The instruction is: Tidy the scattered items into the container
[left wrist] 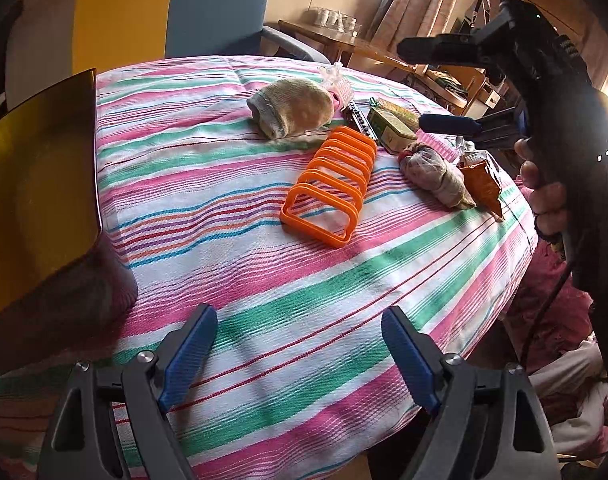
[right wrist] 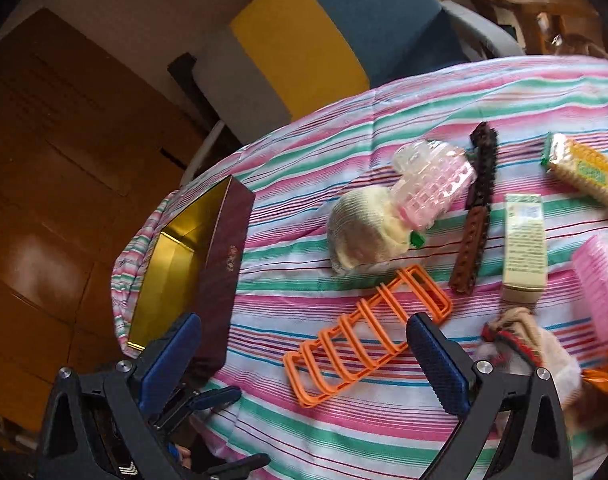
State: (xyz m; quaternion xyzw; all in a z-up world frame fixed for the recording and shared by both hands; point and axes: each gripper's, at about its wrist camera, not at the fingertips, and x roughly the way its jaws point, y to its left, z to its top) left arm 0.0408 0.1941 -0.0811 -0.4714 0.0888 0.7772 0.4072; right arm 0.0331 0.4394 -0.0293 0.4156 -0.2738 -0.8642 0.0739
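Observation:
A maroon box with a gold inside [right wrist: 172, 248] stands open at the table's left edge; its wall fills the left of the left wrist view [left wrist: 36, 192]. An orange rack [left wrist: 330, 184] [right wrist: 368, 332] lies mid-table. Behind it are a rolled beige sock [left wrist: 292, 108] [right wrist: 364, 232], a clear pink plastic piece [right wrist: 432, 184], a brown comb [right wrist: 476, 216] and a small green carton [left wrist: 392, 128] [right wrist: 524, 240]. A second rolled sock [left wrist: 436, 176] [right wrist: 532, 344] and an orange snack bag [left wrist: 482, 184] lie to the right. My left gripper [left wrist: 300, 356] is open and empty, low over the cloth. My right gripper [right wrist: 304, 360] is open and empty above the rack.
The round table wears a striped cloth [left wrist: 264, 280]. A biscuit packet [right wrist: 584, 172] and a pink ribbed item [right wrist: 600, 284] lie at the far right. A blue and yellow chair [left wrist: 208, 8] stands behind the table. The table edge falls off at the right.

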